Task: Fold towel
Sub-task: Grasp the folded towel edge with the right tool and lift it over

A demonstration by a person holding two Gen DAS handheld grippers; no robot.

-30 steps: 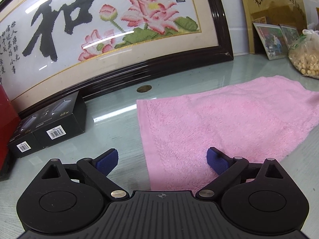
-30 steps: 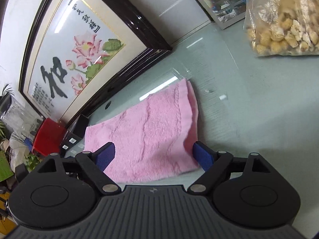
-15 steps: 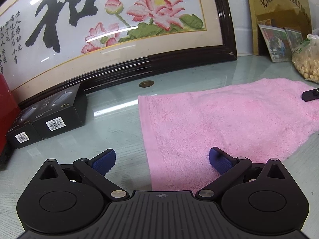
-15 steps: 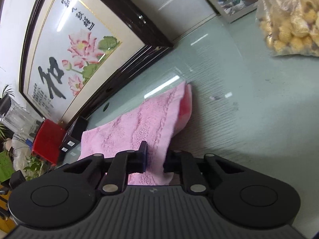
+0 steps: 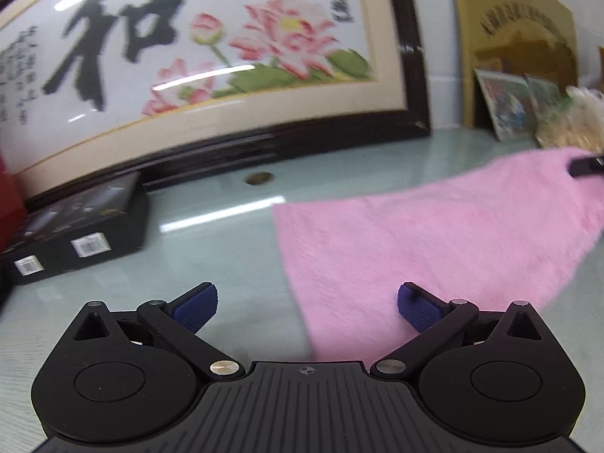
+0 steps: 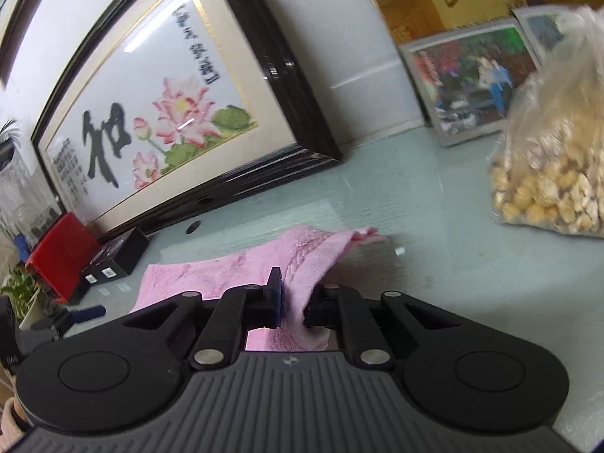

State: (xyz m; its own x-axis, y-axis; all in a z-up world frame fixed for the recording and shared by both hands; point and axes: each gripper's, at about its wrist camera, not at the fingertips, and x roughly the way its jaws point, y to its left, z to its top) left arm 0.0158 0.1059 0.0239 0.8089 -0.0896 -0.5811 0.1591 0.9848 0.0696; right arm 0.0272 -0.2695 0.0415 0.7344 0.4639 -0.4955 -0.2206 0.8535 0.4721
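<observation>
A pink towel [image 5: 434,241] lies on the glass table top, its left end flat and its right end lifted. My left gripper [image 5: 307,302] is open just above the towel's near left corner, the towel's left edge running between its blue pads. In the right wrist view my right gripper [image 6: 292,302] is shut on the near right edge of the towel [image 6: 234,271], holding that end raised off the glass. A tip of the right gripper [image 5: 587,164] shows at the far right of the left wrist view.
A large framed lotus embroidery [image 5: 211,64] leans on the wall behind the towel. Black boxes [image 5: 75,226] and a red box [image 6: 60,253] sit at the left. A plastic bag of pale nuggets [image 6: 555,173] and framed photos [image 6: 472,75] stand to the right.
The right gripper closed on the towel's right edge and has lifted it off the table, tilting upward. The left gripper stayed open and drifted slightly over the towel's left corner.
</observation>
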